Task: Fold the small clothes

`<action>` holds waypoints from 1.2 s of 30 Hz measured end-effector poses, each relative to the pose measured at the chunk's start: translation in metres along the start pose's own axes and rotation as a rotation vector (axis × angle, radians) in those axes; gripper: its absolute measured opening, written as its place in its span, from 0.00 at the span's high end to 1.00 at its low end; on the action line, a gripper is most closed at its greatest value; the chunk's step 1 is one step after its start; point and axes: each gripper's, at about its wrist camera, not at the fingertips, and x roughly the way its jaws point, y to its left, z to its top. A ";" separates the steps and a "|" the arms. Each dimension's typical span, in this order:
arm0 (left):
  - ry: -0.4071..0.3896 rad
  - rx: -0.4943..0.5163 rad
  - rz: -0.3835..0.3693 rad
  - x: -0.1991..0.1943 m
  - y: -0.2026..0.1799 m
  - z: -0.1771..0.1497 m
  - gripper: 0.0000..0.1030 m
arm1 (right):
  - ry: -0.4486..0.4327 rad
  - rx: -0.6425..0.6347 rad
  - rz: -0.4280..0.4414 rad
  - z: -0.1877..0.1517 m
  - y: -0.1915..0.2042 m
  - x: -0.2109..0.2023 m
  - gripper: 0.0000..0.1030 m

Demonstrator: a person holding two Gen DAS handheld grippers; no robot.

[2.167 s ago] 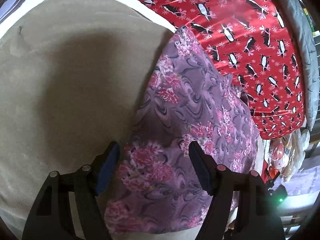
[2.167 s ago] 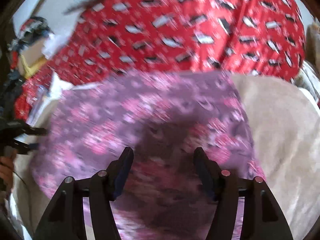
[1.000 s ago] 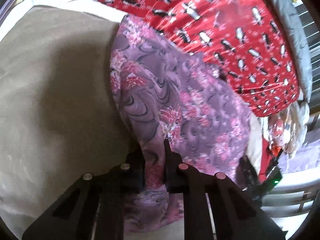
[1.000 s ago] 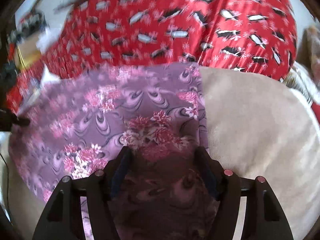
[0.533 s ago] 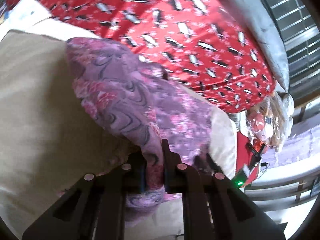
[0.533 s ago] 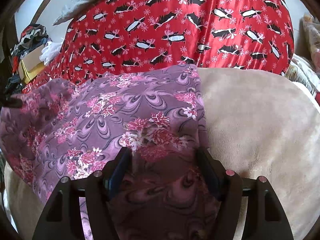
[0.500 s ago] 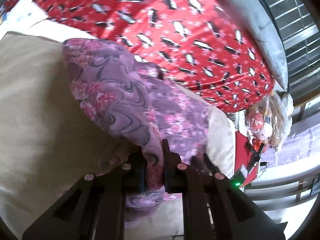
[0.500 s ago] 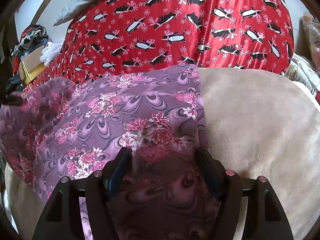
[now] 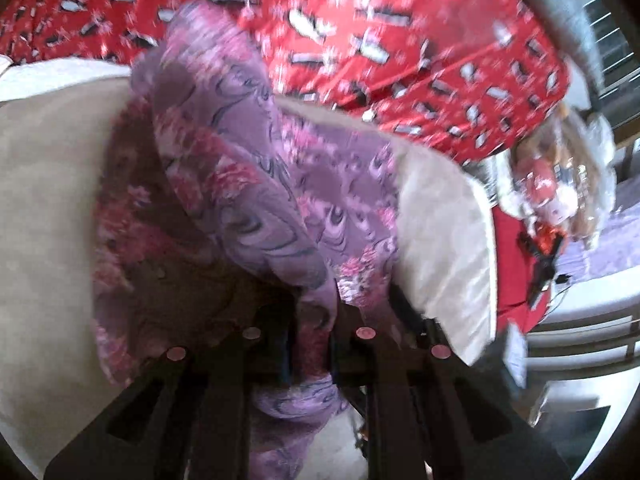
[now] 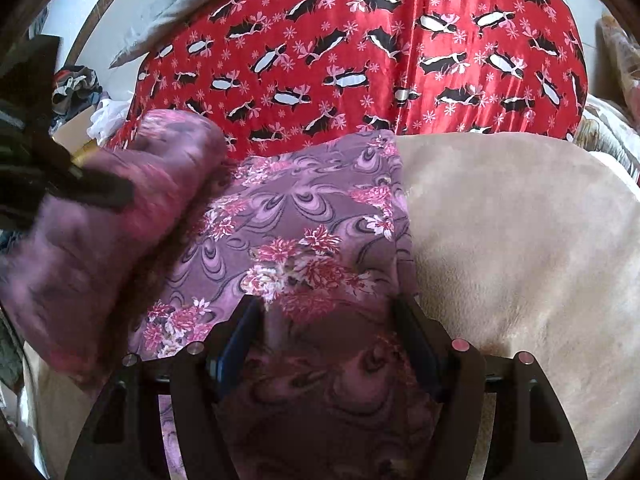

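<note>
A purple floral garment (image 10: 304, 208) lies on a beige cushion (image 10: 520, 240). My left gripper (image 9: 314, 320) pinches a bunched edge of this garment (image 9: 248, 184) and holds it lifted over the flat part; its jaws are opening slightly with the cloth still between them. In the right wrist view the left gripper (image 10: 92, 192) shows at the left with the raised fold draped below it. My right gripper (image 10: 328, 312) stands open low over the near part of the garment, fingers astride the cloth and gripping nothing.
A red penguin-print fabric (image 10: 360, 60) lies behind the cushion, with a grey quilt (image 10: 172, 12) beyond it. In the left wrist view the beige cushion (image 9: 48, 180) ends at the right, where cluttered items (image 9: 552, 188) and pale slats (image 9: 580, 344) stand.
My left gripper has carried the pinched garment edge up and across over the flat part, doubling the cloth. The right gripper has stayed in place, open.
</note>
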 end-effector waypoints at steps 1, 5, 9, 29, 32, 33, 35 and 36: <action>0.011 -0.004 0.002 0.006 0.000 -0.001 0.84 | -0.001 0.003 0.004 0.000 -0.001 0.000 0.31; 0.061 0.004 -0.022 0.020 -0.003 -0.008 0.68 | -0.007 0.016 0.021 -0.001 -0.003 0.000 0.31; 0.050 0.028 -0.063 0.000 -0.006 -0.013 0.63 | -0.009 0.023 0.025 -0.002 -0.003 -0.001 0.31; -0.090 -0.174 0.007 -0.027 0.125 -0.036 0.59 | 0.009 0.168 0.209 0.073 0.030 -0.006 0.35; -0.082 -0.169 -0.015 -0.031 0.129 -0.036 0.59 | 0.183 0.052 0.068 0.070 0.056 0.036 0.73; -0.080 -0.162 -0.021 -0.033 0.128 -0.034 0.59 | 0.231 0.029 0.081 0.066 0.060 0.045 0.92; -0.100 -0.138 -0.035 -0.037 0.120 -0.031 0.59 | 0.205 -0.001 0.112 0.063 0.062 0.037 0.92; -0.117 -0.120 -0.034 -0.043 0.117 -0.031 0.59 | 0.164 0.005 0.143 0.064 0.058 0.024 0.92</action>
